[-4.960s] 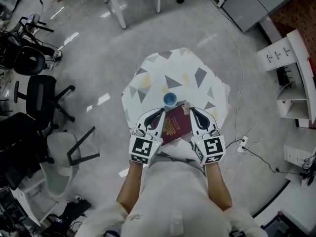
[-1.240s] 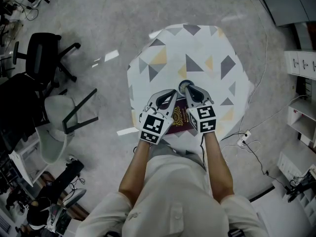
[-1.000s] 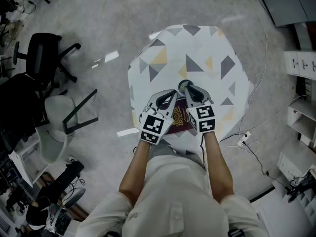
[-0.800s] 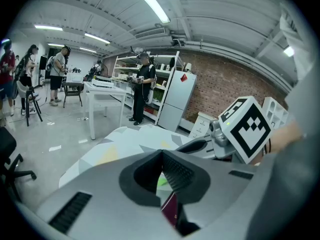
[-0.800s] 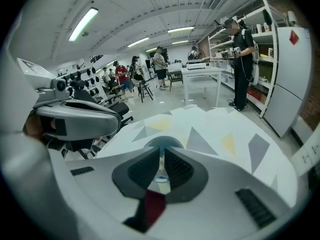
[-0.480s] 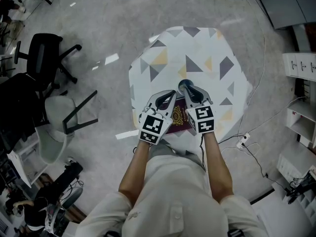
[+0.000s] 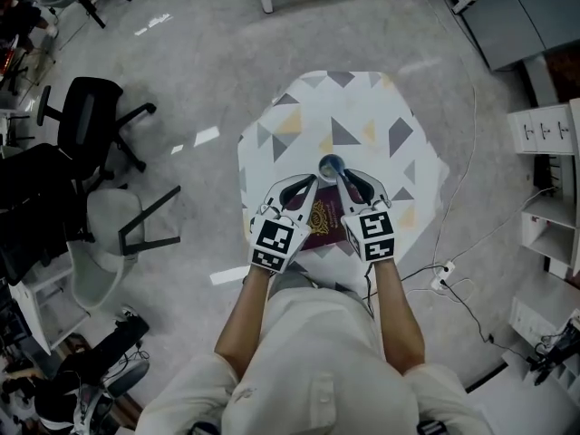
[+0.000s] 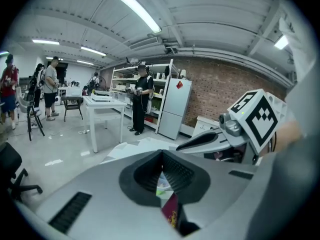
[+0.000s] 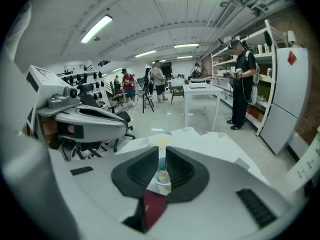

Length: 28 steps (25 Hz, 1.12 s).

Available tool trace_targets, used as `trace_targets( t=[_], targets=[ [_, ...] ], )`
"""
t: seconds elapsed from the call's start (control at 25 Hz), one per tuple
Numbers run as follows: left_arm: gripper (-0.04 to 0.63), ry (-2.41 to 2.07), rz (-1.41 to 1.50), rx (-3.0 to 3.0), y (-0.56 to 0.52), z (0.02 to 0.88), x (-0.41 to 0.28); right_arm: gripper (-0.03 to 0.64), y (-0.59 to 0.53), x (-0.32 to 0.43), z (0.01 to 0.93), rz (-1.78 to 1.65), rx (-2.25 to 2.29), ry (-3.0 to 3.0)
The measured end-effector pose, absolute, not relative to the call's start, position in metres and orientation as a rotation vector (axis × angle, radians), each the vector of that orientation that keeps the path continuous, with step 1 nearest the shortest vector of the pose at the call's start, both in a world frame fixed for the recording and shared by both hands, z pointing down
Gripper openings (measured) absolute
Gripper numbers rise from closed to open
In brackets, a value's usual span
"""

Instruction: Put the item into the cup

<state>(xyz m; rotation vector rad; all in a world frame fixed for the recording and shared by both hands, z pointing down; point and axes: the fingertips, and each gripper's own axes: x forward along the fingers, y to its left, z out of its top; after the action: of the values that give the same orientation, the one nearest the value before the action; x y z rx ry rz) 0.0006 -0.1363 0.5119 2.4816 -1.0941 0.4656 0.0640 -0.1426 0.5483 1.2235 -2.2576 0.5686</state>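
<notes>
A small blue cup (image 7: 332,164) stands on a triangle-patterned table (image 7: 362,107), and a pale item (image 9: 162,176) seems to lie inside it. The right gripper (image 7: 347,178) is held beside the cup with jaws slightly parted and empty, likely for release. The left gripper (image 7: 306,185) is held closed and empty above a maroon booklet (image 7: 319,225).

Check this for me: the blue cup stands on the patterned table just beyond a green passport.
The colour is wrong: the passport is maroon, not green, as the head view shows. The blue cup does stand on the patterned table just beyond it.
</notes>
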Motion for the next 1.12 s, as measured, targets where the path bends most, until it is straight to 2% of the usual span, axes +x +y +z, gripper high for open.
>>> trace_targets(
  t=[0.56, 0.76, 1.12],
  targets=[
    [0.012, -1.2, 0.37, 2.641, -0.109, 0.414, 0.012, 0.045, -0.1, 0.085, 0.415, 0.33, 1.363, -2.472],
    [0.012, -1.217, 0.34, 2.672, -0.095, 0.396, 0.015, 0.015, -0.084, 0.088, 0.397, 0.269, 1.381, -2.512],
    [0.012, -1.214, 0.334, 2.698, -0.086, 0.386, 0.018, 0.015, -0.077, 0.101, 0.394, 0.264, 1.428, -2.489]
  ],
)
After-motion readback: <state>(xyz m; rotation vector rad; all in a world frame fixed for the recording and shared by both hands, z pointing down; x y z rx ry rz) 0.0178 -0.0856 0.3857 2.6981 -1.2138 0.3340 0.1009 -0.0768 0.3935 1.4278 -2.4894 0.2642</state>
